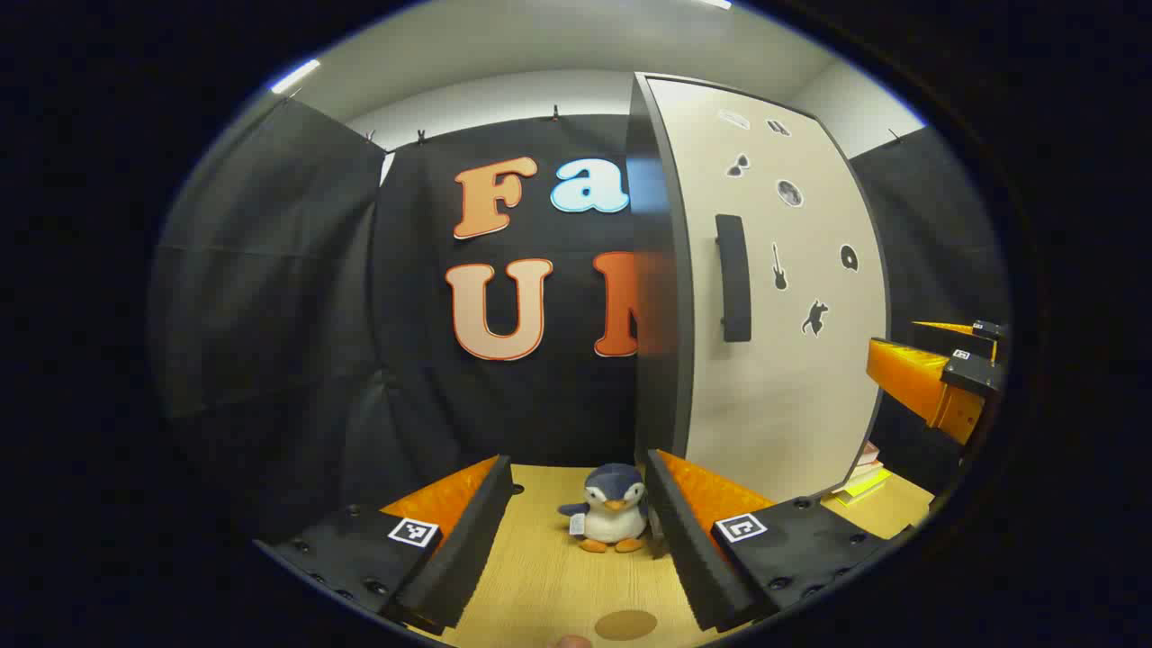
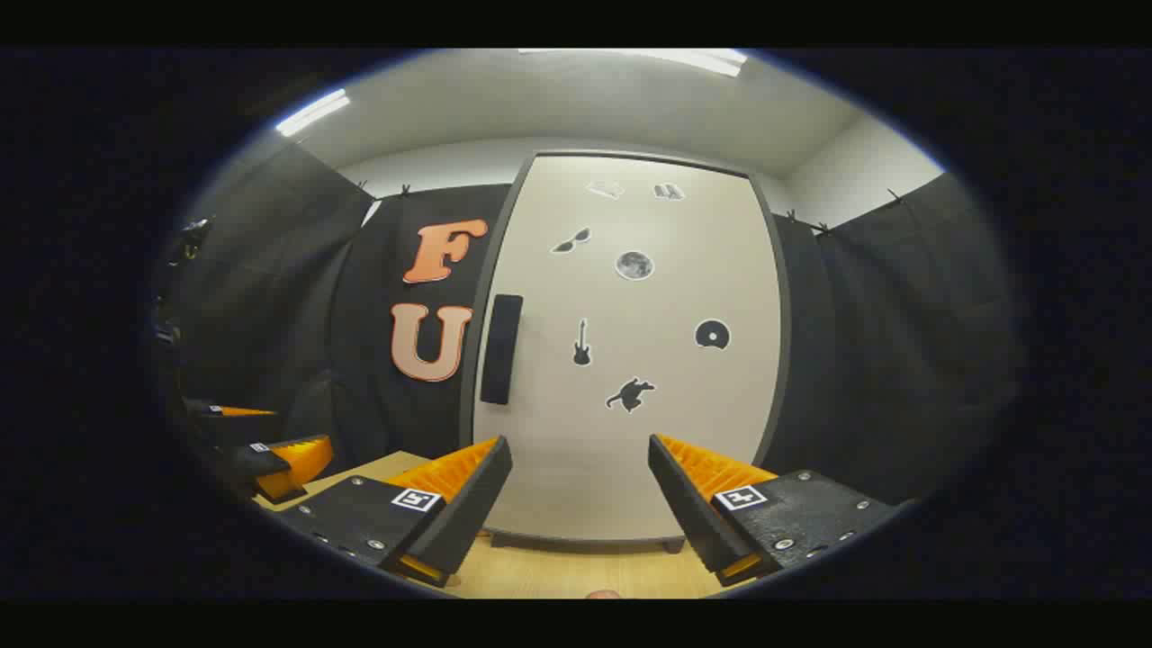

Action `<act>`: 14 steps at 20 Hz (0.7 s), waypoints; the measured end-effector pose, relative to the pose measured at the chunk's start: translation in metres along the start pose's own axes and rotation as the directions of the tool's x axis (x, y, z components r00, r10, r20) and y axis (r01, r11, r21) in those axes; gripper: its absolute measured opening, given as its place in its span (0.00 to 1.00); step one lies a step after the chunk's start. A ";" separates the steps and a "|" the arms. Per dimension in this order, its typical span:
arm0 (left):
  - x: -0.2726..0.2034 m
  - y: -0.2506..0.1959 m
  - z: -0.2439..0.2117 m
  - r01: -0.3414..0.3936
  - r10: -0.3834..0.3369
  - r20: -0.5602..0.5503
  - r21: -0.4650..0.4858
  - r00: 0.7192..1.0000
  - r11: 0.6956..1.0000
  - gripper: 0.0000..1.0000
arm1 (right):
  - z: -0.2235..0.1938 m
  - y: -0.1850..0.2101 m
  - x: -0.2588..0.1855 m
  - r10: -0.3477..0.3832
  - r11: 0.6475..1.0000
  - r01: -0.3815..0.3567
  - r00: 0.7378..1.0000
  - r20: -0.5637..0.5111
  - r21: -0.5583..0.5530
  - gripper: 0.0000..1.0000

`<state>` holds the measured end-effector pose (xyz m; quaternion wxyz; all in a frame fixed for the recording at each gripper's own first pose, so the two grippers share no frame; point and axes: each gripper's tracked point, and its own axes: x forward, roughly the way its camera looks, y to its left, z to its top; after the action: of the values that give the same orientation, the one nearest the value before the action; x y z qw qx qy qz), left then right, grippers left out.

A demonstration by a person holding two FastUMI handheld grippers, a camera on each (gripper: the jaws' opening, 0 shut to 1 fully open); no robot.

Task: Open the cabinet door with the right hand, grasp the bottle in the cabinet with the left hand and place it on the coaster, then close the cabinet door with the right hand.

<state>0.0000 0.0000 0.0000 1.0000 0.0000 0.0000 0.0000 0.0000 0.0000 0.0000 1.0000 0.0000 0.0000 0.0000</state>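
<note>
A tall white cabinet door (image 2: 630, 378) with small dark stickers stands shut and hides the inside. Its black vertical handle (image 2: 500, 349) runs along the door's left edge. My right gripper (image 2: 578, 445) is open and faces the door from a short distance, right of the handle. In the left gripper view the cabinet door (image 1: 774, 360) stands to the right with its handle (image 1: 733, 277) in view. A round brown coaster (image 1: 625, 624) lies on the wooden table (image 1: 540, 576), near the bottom edge. My left gripper (image 1: 576, 466) is open and empty above the table.
A small penguin plush (image 1: 612, 517) sits on the table beside the cabinet's left corner, between my left fingers in the view. Books (image 1: 859, 477) lie low at the cabinet's right. The right gripper (image 1: 895, 342) shows at far right; the left gripper (image 2: 297, 430) shows at lower left.
</note>
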 end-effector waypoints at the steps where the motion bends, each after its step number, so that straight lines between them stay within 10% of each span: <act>1: -0.001 0.003 0.000 -0.008 0.008 0.004 -0.008 1.000 1.000 0.96 | -0.003 0.001 -0.001 0.005 1.000 -0.005 1.000 -0.007 -0.003 0.95; 14: -0.005 0.025 0.020 0.039 -0.041 0.040 0.037 0.998 0.999 0.96 | -0.015 0.047 -0.001 0.012 0.999 -0.008 0.997 -0.075 0.053 0.95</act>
<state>-0.0047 0.0253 0.0202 0.9994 0.0179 -0.0206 -0.0201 -0.0006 0.0473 -0.0151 0.9989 0.0266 0.0377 0.0050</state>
